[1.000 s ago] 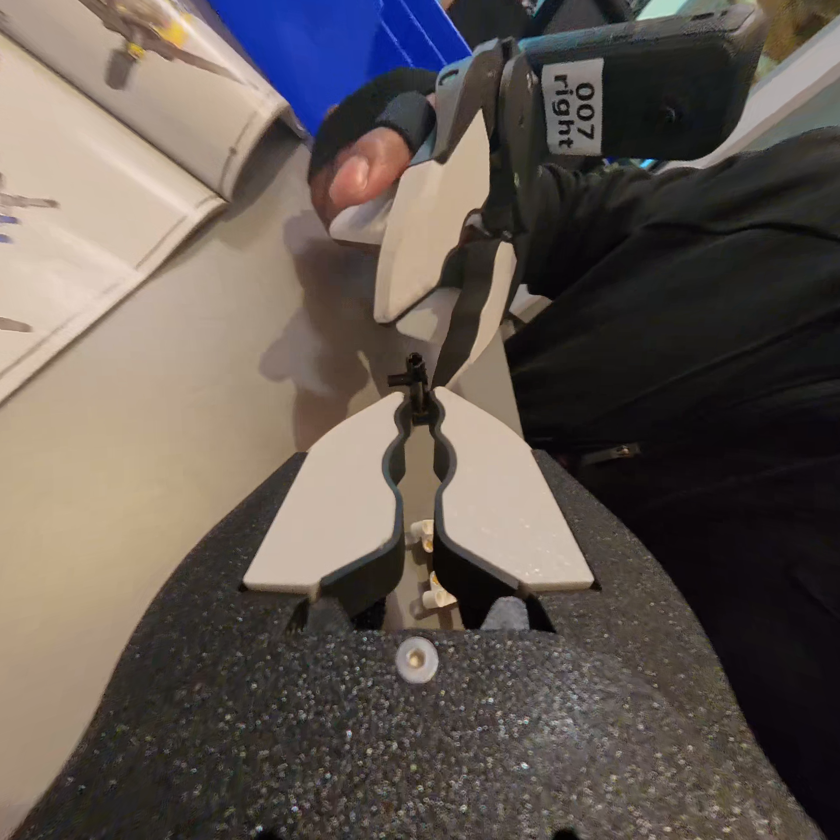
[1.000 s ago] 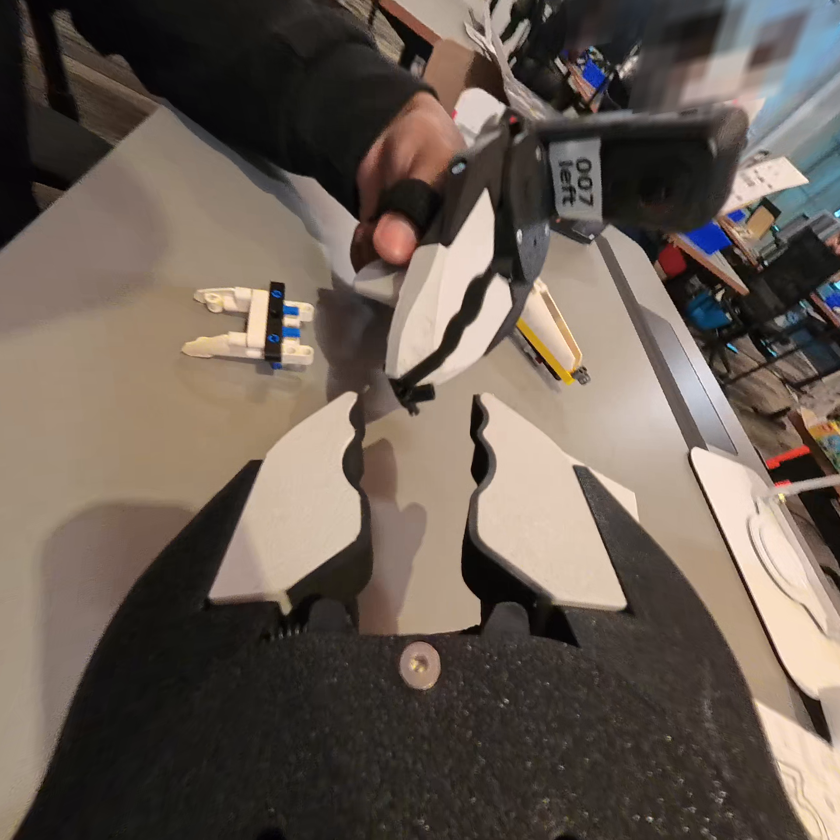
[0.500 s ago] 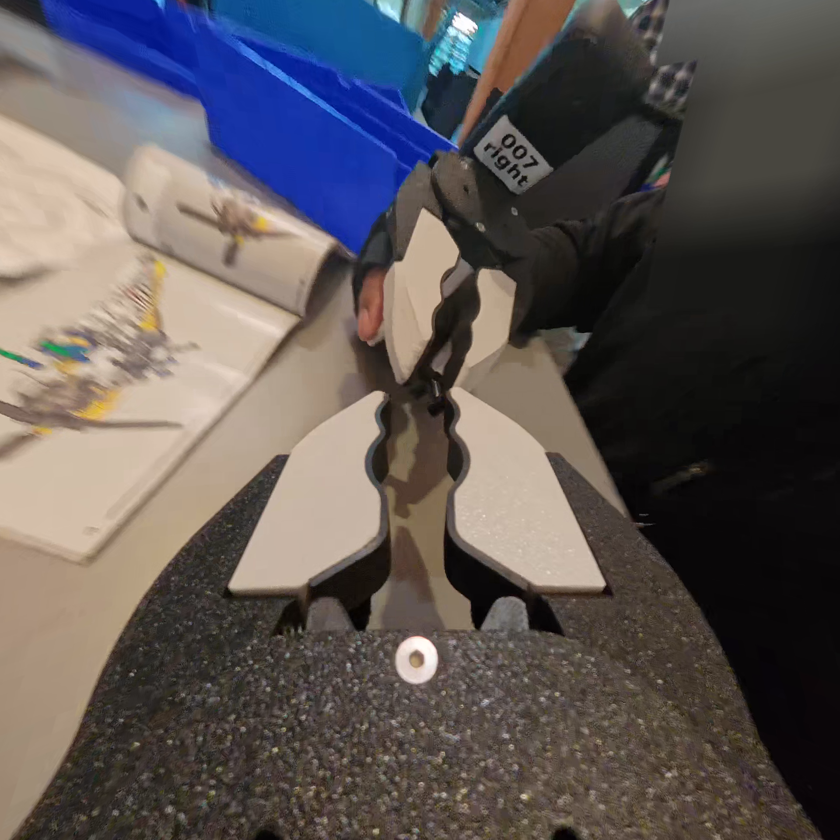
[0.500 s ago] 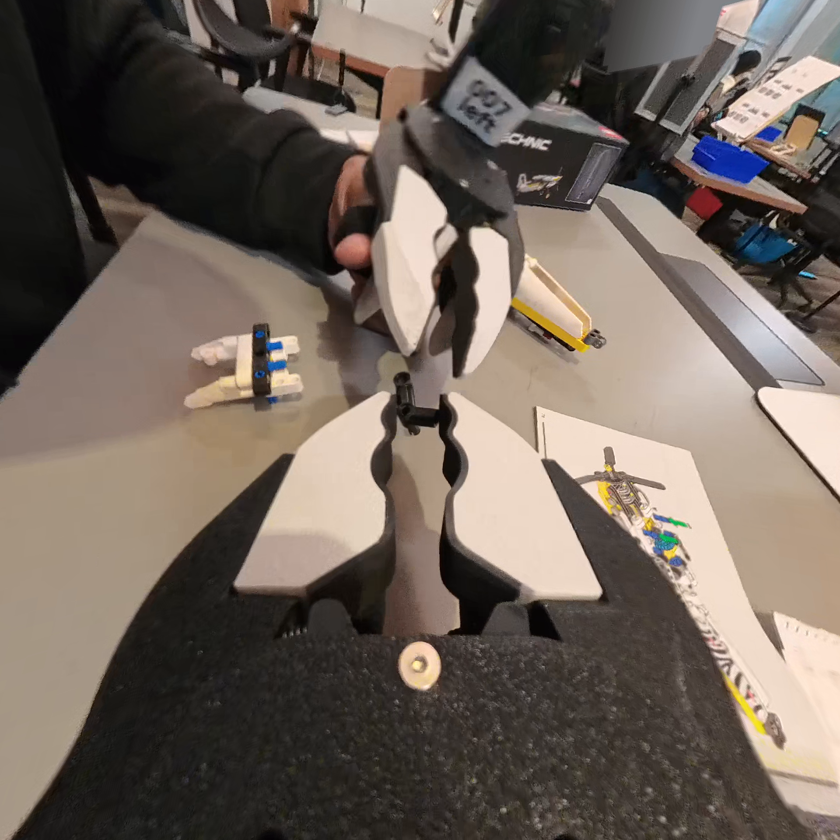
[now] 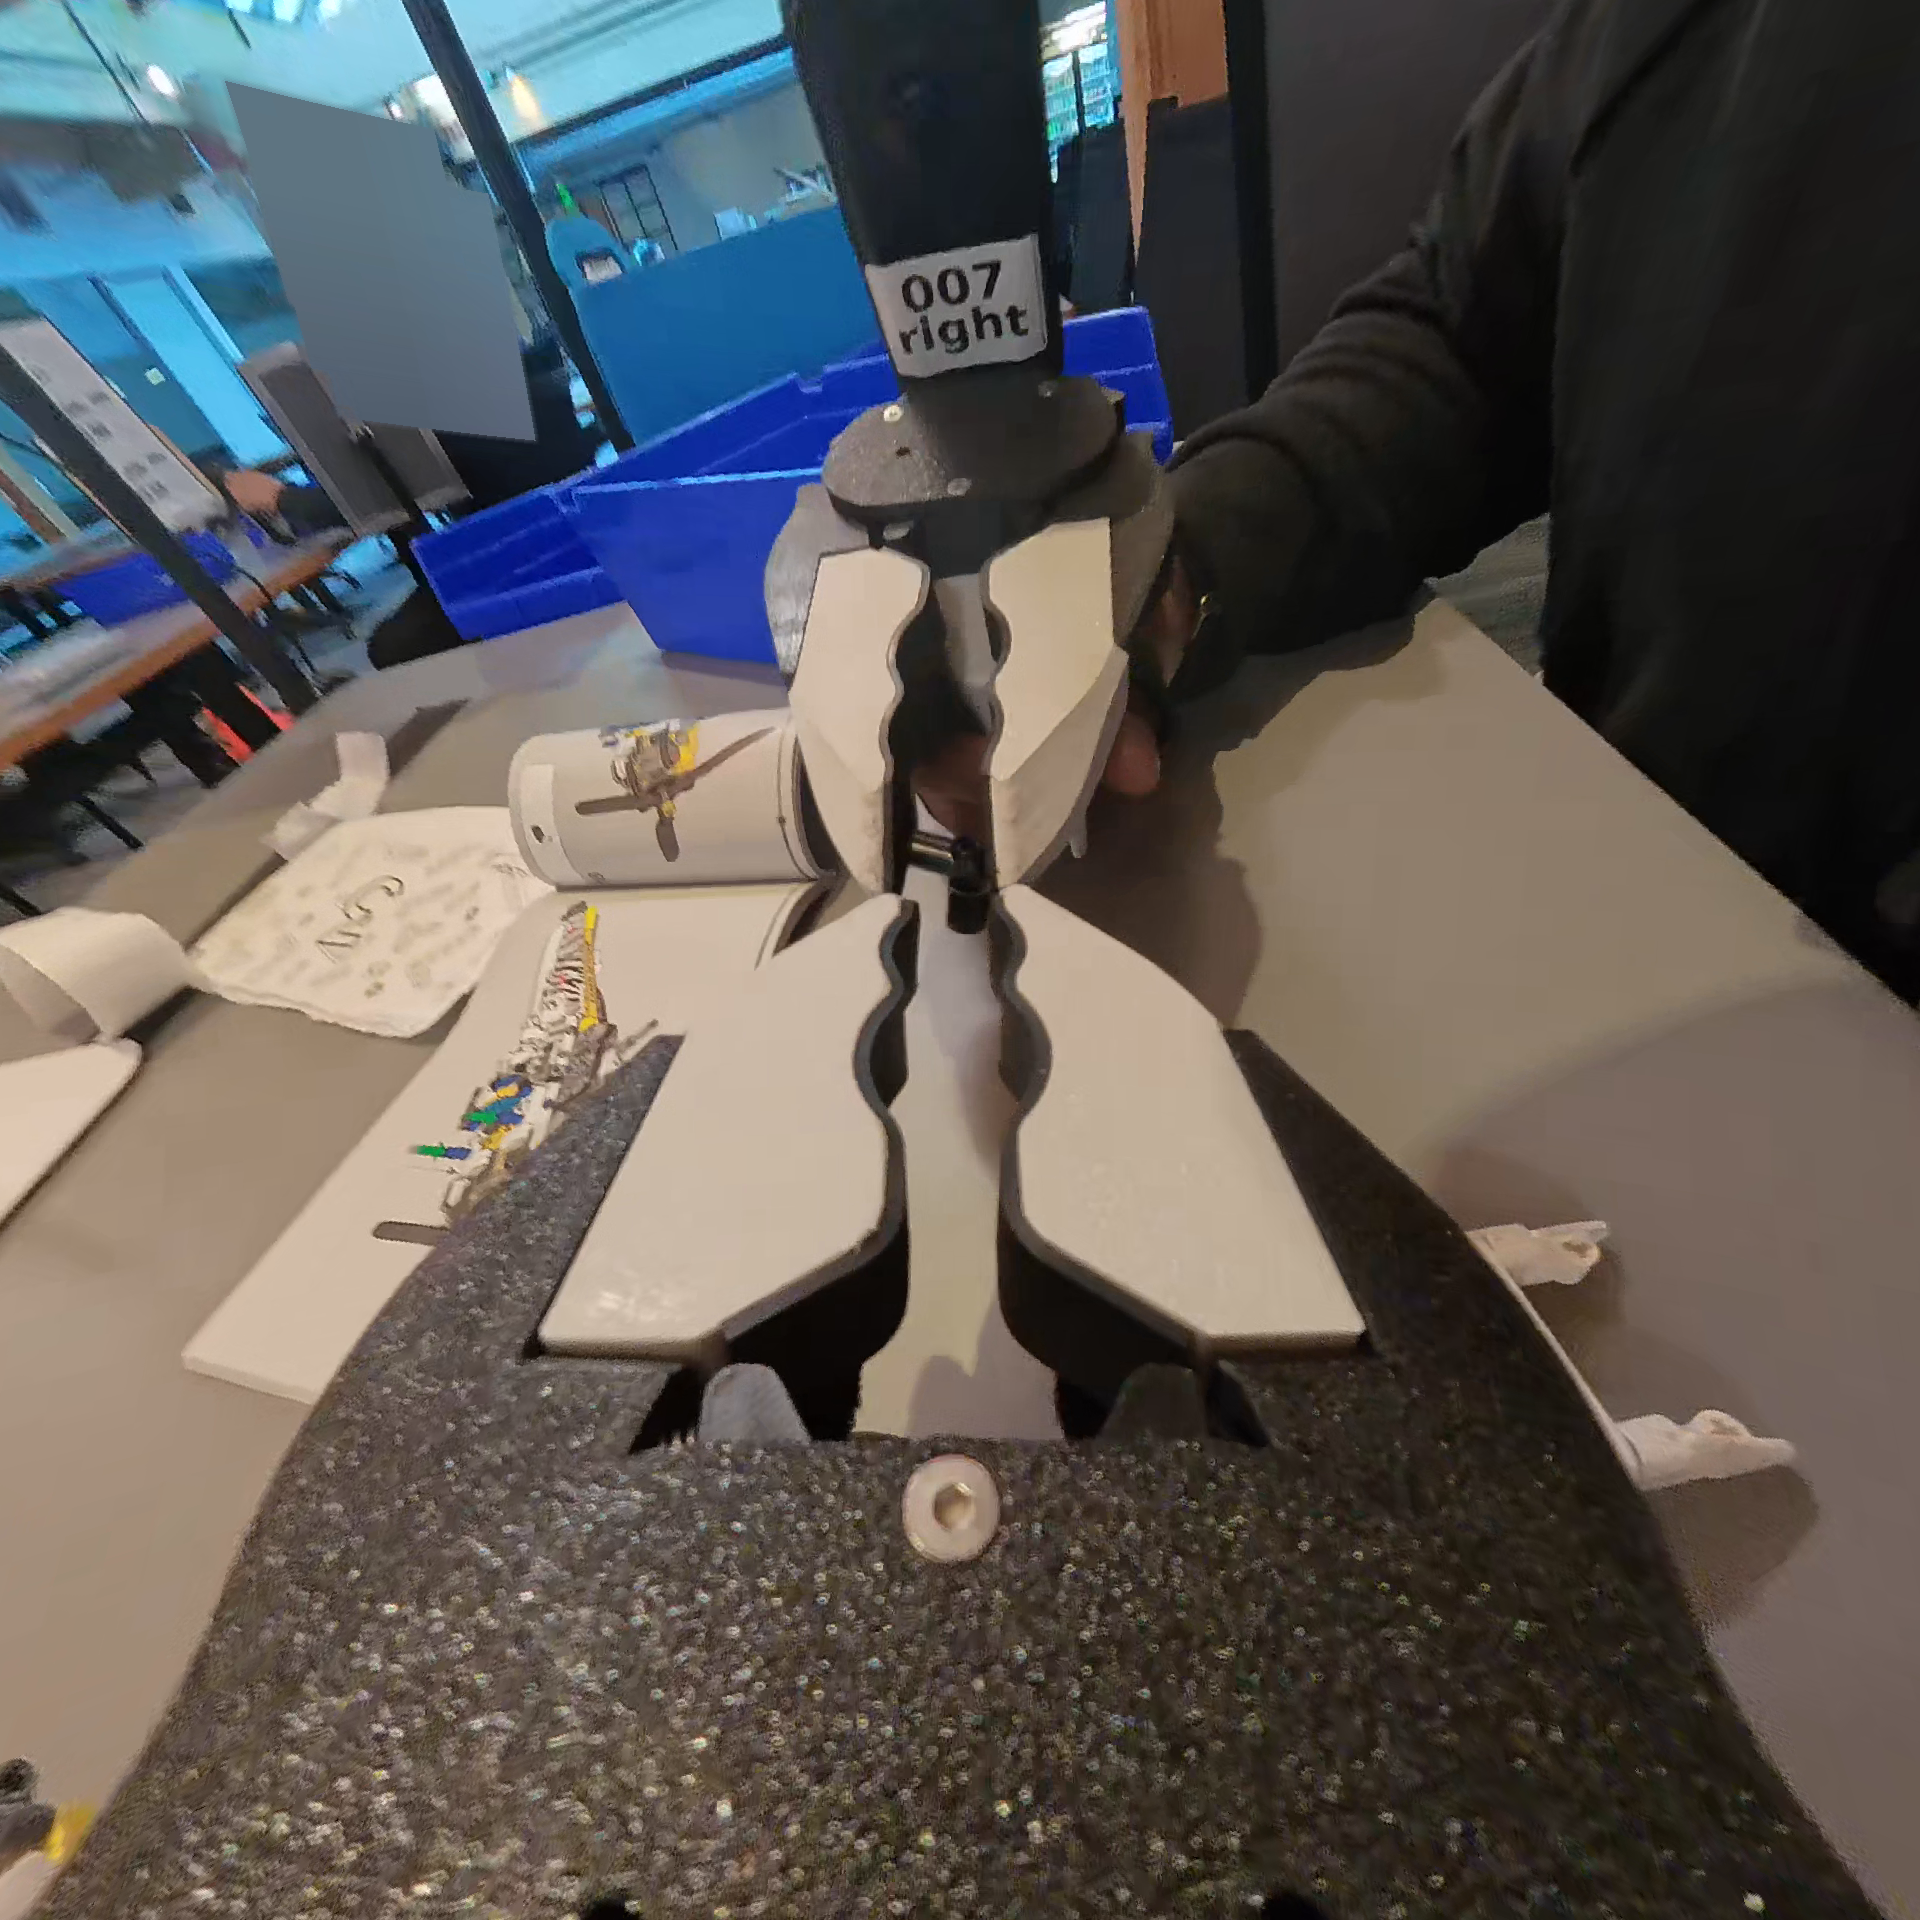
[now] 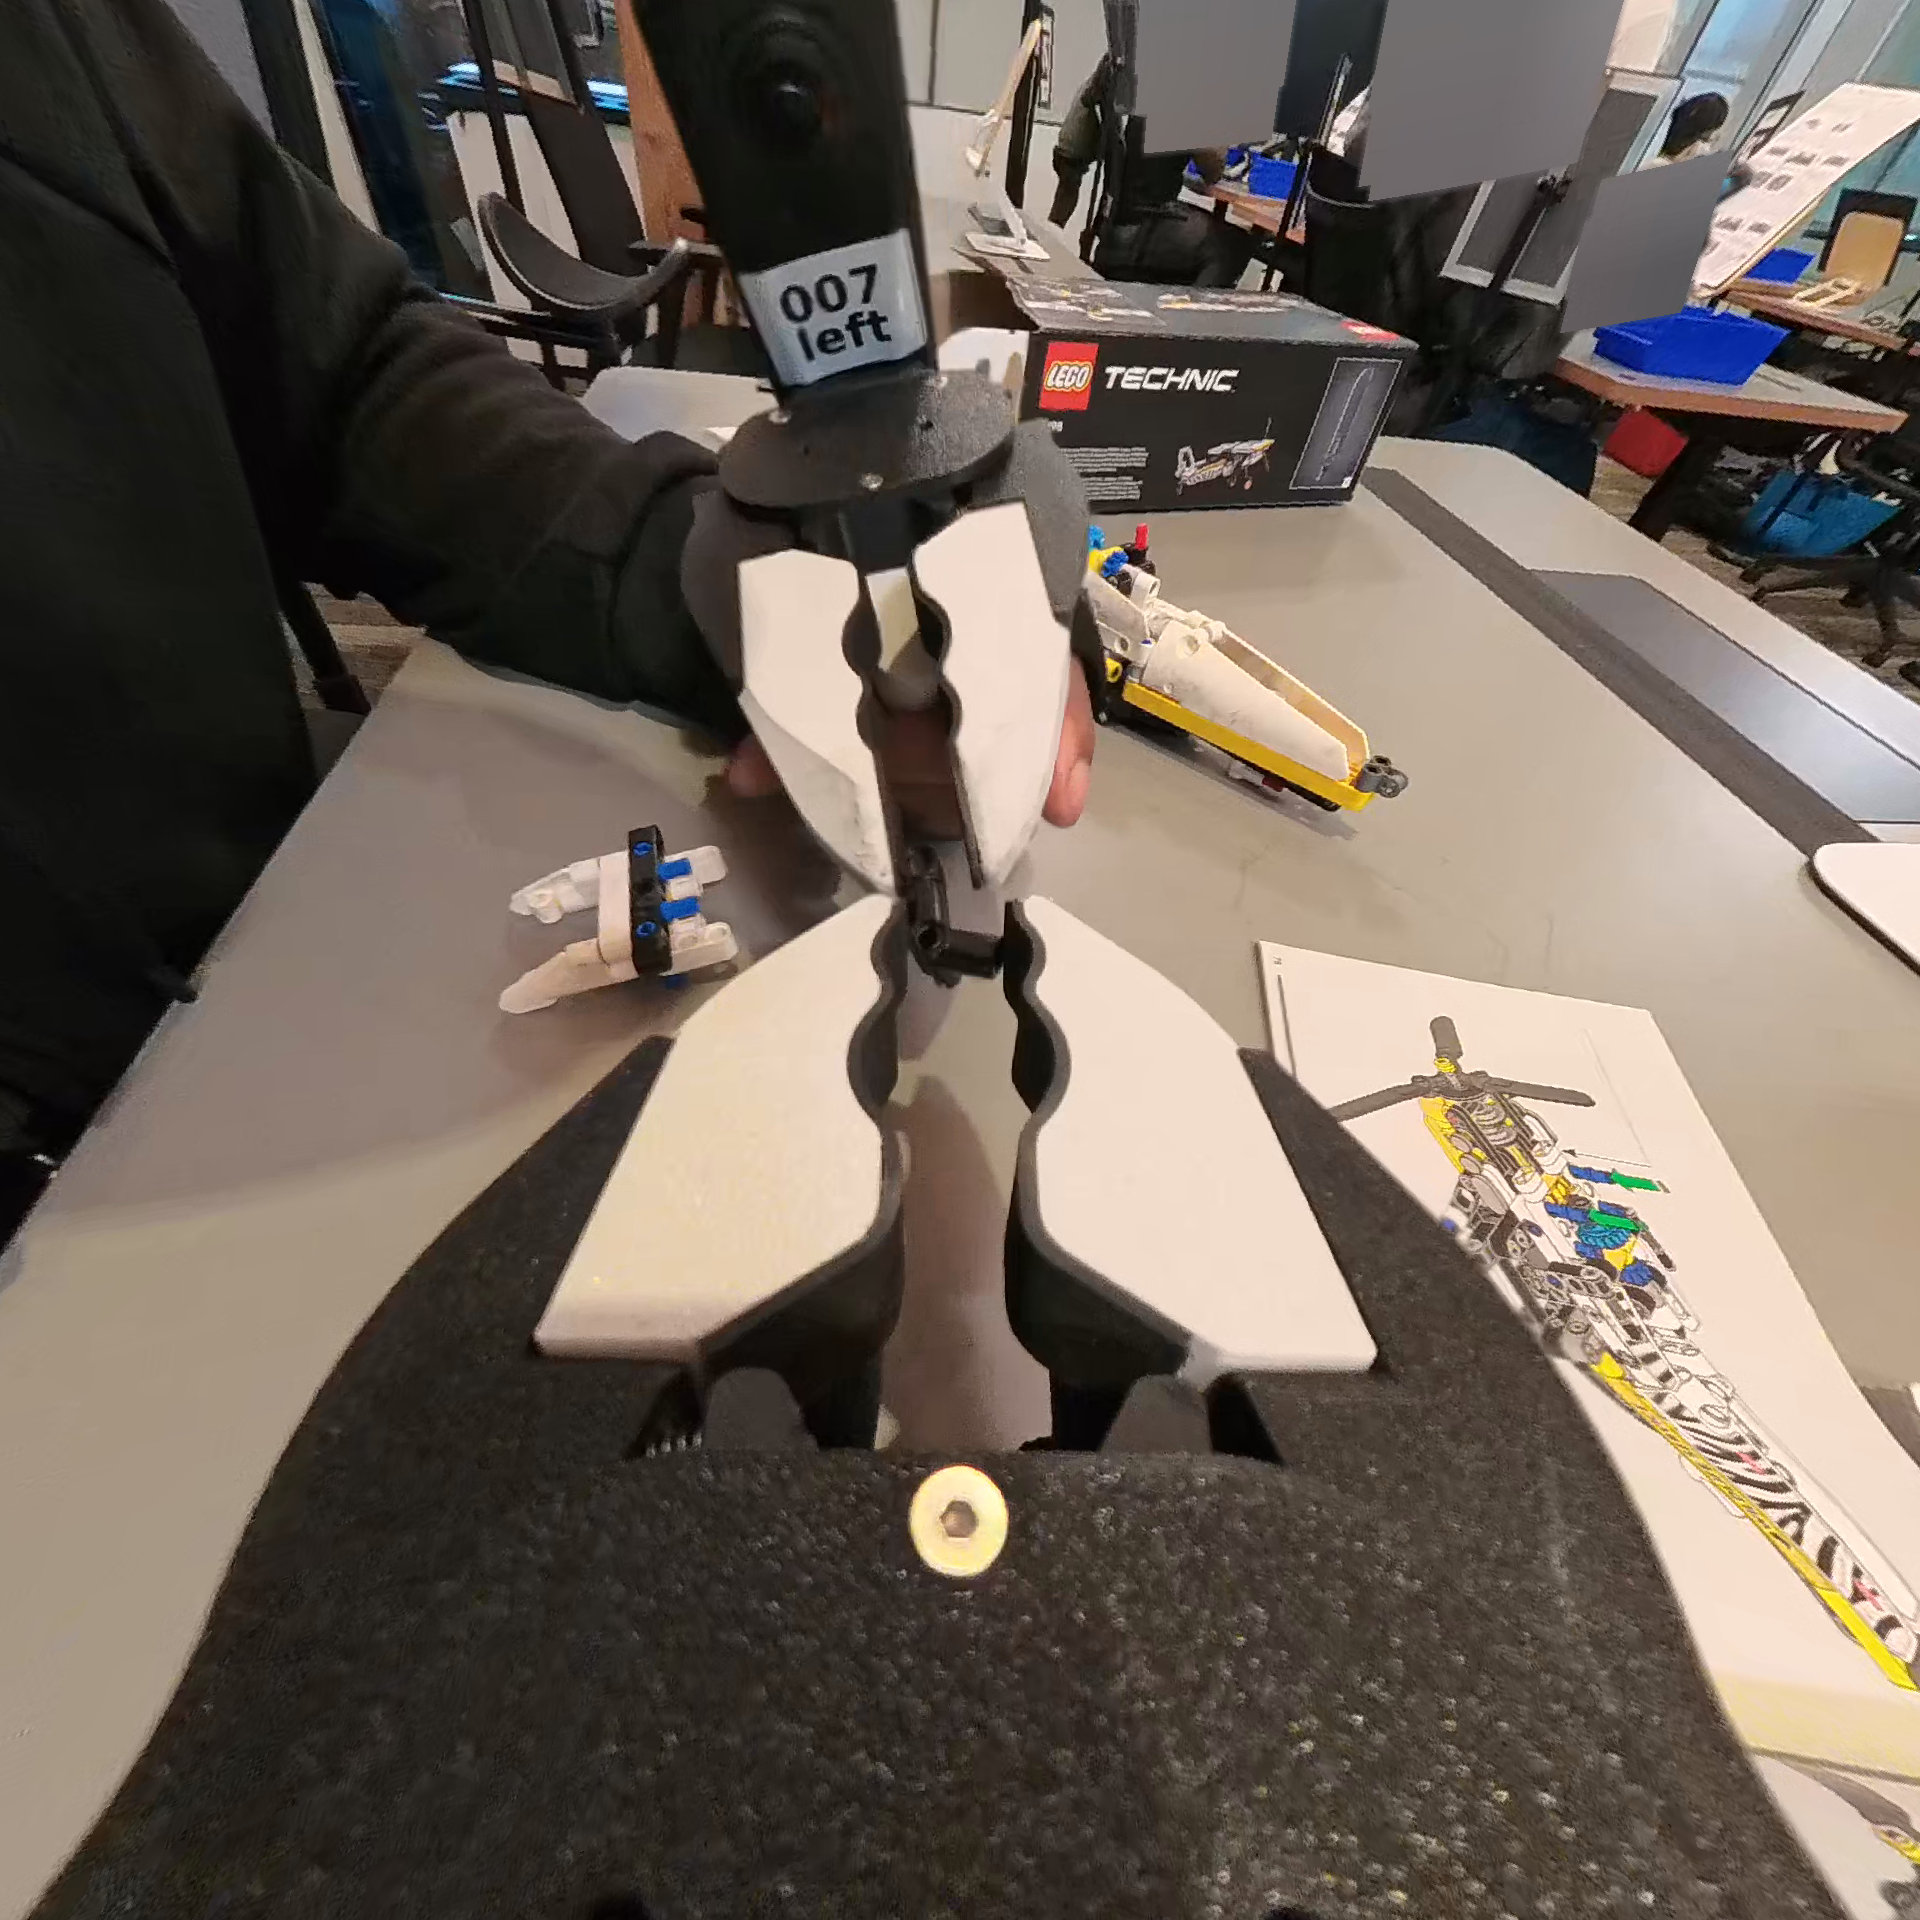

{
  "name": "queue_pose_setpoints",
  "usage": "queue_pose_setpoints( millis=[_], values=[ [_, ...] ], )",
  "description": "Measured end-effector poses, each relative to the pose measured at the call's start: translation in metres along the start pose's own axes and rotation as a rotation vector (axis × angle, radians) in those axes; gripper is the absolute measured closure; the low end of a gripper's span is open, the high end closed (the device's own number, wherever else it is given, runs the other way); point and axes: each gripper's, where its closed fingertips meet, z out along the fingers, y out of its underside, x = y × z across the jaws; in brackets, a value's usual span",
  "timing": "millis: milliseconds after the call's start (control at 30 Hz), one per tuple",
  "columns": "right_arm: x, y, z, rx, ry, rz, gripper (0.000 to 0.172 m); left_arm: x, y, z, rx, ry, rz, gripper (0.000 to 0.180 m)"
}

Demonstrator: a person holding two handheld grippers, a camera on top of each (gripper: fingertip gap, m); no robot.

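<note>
Item: small black plastic connector piece (image 6: 951,930), L-shaped, two short barrels joined at a right angle; held in the air above the grey table (image 6: 1455,665), between the two grippers, which meet tip to tip.

Right gripper (image 6: 951,925): jaws narrowly parted, fingertips (image 6: 1023,940) closed across the piece's horizontal barrel.

Left gripper (image 5: 945,914): jaws equally narrow; the other barrel sits at its tips, but pad contact cannot be told.

Handling, by judgement: very light, rigid, smooth moulded plastic, likely to twist or pop out of a pinch; not fragile. Best hold is across a barrel's straight sides, clear of the elbow and open ends.

Nearby: white, black and blue brick subassembly (image 6: 623,920) on the table beside the right gripper; white and yellow model fuselage (image 6: 1226,686) behind the left gripper; open instruction booklet (image 6: 1558,1247); dark product box (image 6: 1216,416); blue bins (image 5: 665,540) at the far edge.
</note>
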Motion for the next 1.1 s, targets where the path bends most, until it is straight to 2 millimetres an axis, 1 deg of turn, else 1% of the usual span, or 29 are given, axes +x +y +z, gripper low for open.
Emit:
queue_pose_setpoints(
  millis=[100,300,400,567,700,800,867,933,1000,1067,1100],
  values=[
    [-0.002,0.0,0.0,0.006,-0.016,0.005,0.155,0.005,-0.001,0.0,0.008,0.001,0.072,0.171],
    [-0.005,-0.003,-0.001,0.023,-0.043,0.013,0.155,0.008,-0.004,0.001,0.023,-0.029,0.16,0.171],
    [-0.008,0.001,0.0,-0.001,-0.049,-0.016,0.155,0.009,0.0,0.002,-0.014,-0.036,0.198,0.171],
    [-0.009,0.002,0.0,-0.032,-0.025,-0.067,0.155,0.011,0.0,0.0,-0.004,-0.006,0.17,0.171],
    [-0.006,0.005,-0.006,-0.046,-0.013,-0.047,0.156,0.01,0.002,-0.002,0.002,0.007,0.137,0.172],
    [0.008,0.006,-0.025,-0.018,0.021,0.011,0.156,-0.01,-0.002,-0.024,0.072,-0.051,0.025,0.172],
    [0.01,0.003,-0.032,-0.002,0.038,0.004,0.156,-0.021,-0.004,-0.03,0.091,-0.096,-0.019,0.172],
    [0.008,-0.001,-0.033,-0.003,0.055,-0.009,0.155,-0.022,-0.007,-0.024,0.081,-0.1,-0.039,0.172],
    [0.008,-0.005,-0.037,-0.005,0.098,-0.009,0.155,-0.02,-0.014,-0.014,0.074,-0.098,-0.021,0.172],
    [0.013,-0.009,-0.048,-0.011,0.182,-0.003,0.155,-0.021,-0.024,-0.002,0.066,-0.098,-0.012,0.172],
    [0.017,-0.01,-0.057,-0.014,0.235,-0.002,0.155,-0.022,-0.03,0.005,0.056,-0.093,-0.004,0.172]
  ],
)
